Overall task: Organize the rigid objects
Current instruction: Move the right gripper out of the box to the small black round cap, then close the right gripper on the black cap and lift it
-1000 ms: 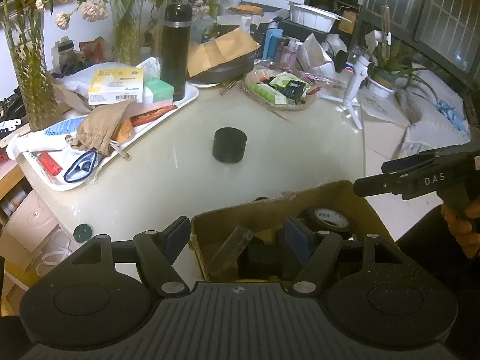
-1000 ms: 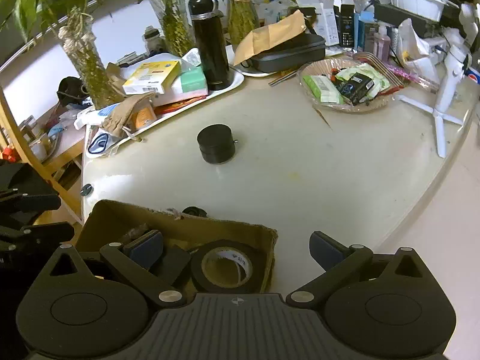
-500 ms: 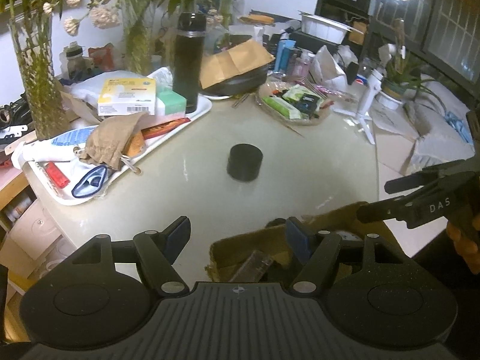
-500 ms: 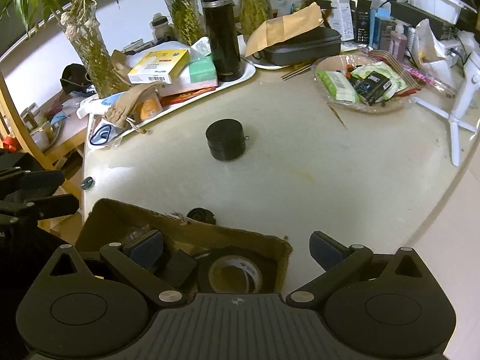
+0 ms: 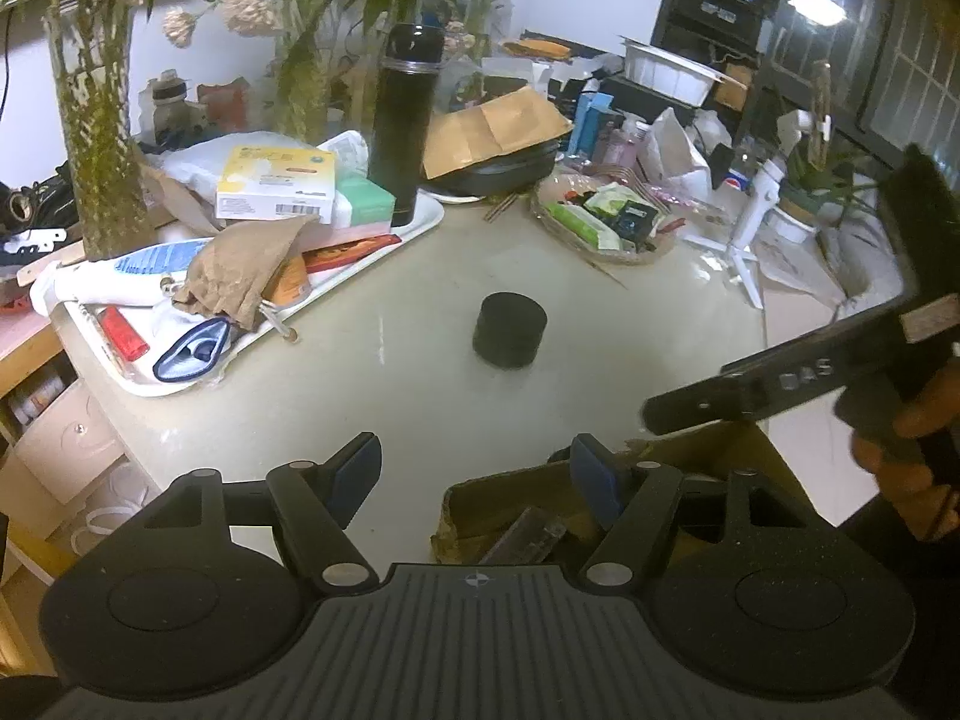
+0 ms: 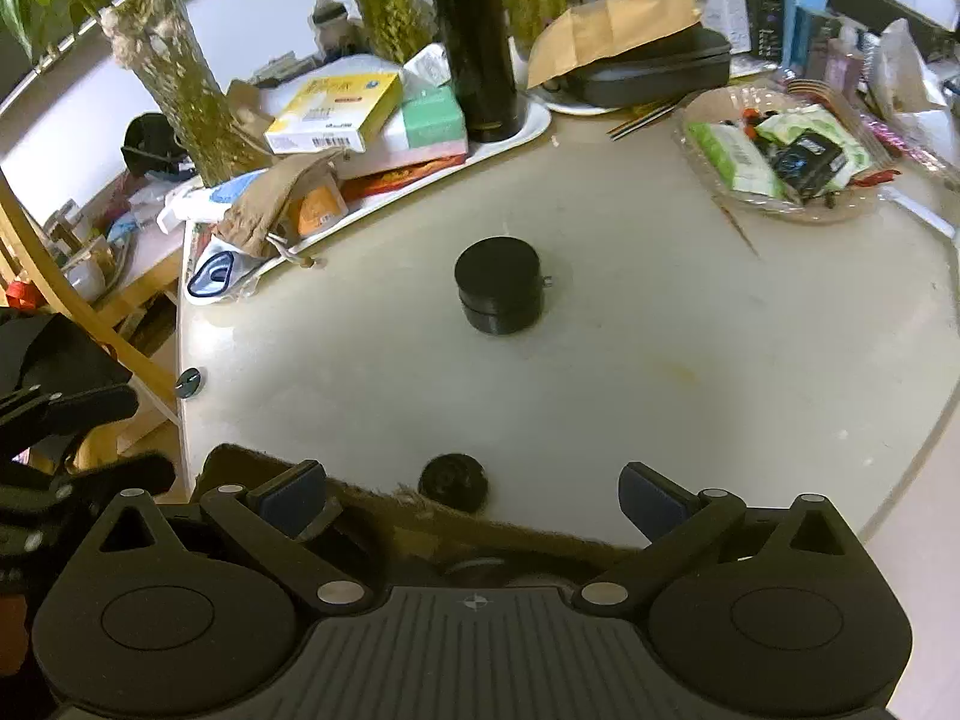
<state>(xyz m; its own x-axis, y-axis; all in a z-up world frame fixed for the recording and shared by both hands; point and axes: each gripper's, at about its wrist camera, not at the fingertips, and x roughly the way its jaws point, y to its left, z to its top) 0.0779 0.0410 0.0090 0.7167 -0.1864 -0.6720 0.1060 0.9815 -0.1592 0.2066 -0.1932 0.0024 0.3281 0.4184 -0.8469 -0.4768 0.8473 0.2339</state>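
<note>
A black round container (image 5: pixel 510 330) stands alone in the middle of the pale table, also in the right wrist view (image 6: pixel 500 293). A cardboard box (image 5: pixel 498 495) with several dark items sits at the table's near edge; its rim (image 6: pixel 528 531) shows below the right gripper. A small black cap (image 6: pixel 453 482) lies on the table just beyond the box. My left gripper (image 5: pixel 474 474) is open and empty, above the box's left edge. My right gripper (image 6: pixel 474 495) is open and empty, above the box's far rim.
A white tray (image 5: pixel 384 261) with boxes, a brown pouch and a tall black flask (image 5: pixel 405 120) is at the back left. A clear dish of packets (image 6: pixel 780 156) is at the back right. Vases with plants line the back. The table edge curves at right.
Both grippers have pulled back and risen from the box, so less of its inside shows. The black container now appears nearer the middle of both views. Both grippers stay open.
</note>
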